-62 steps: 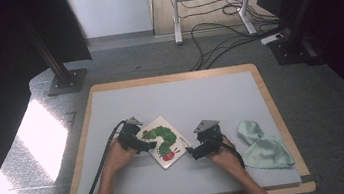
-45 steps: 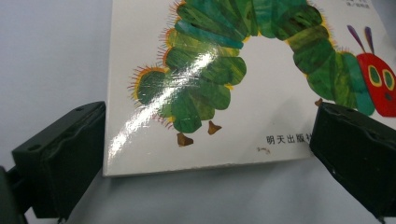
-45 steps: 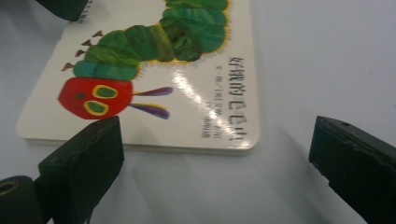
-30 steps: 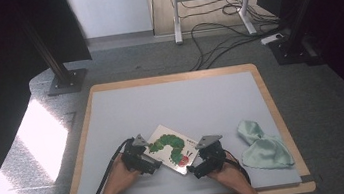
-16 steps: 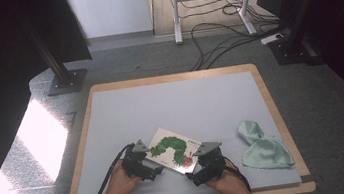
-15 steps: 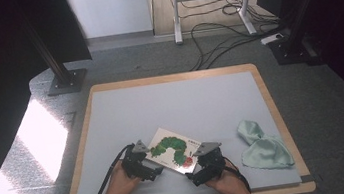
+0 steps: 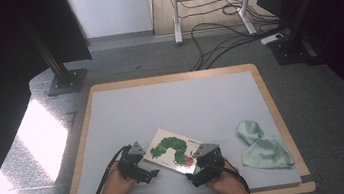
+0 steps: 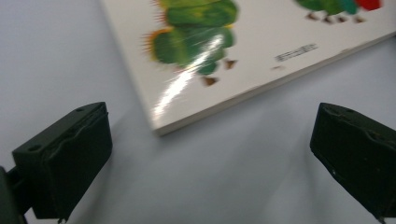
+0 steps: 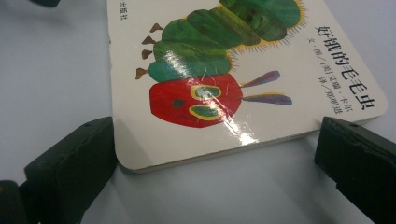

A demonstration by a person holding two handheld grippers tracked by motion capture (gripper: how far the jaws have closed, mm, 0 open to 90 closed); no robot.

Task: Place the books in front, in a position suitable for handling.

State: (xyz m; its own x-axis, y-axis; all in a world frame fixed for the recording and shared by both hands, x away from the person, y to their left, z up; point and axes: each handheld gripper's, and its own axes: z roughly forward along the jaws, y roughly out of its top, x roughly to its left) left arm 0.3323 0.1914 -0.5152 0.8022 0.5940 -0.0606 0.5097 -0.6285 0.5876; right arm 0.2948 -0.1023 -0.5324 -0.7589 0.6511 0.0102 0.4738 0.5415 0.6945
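While the book (image 7: 174,153) lies flat on the grey bench (image 7: 182,111), near the front edge and a little left of centre, both claws sit just in front of it. Its white cover carries a green caterpillar with a red head. The left claw (image 7: 145,173) is at the book's near-left corner, its 2 jaws spread wide in the left gripper view, with the corner (image 8: 161,126) of the book lying ahead between them and apart from both. The right claw (image 7: 194,176) is at the near-right end; in the right gripper view its jaws are also spread, flanking the short edge of the book (image 9: 224,107), the left jaw just beside the rounded corner, though I cannot tell if it touches. A pale green cloth (image 7: 262,146) lies crumpled well to the right of the book.
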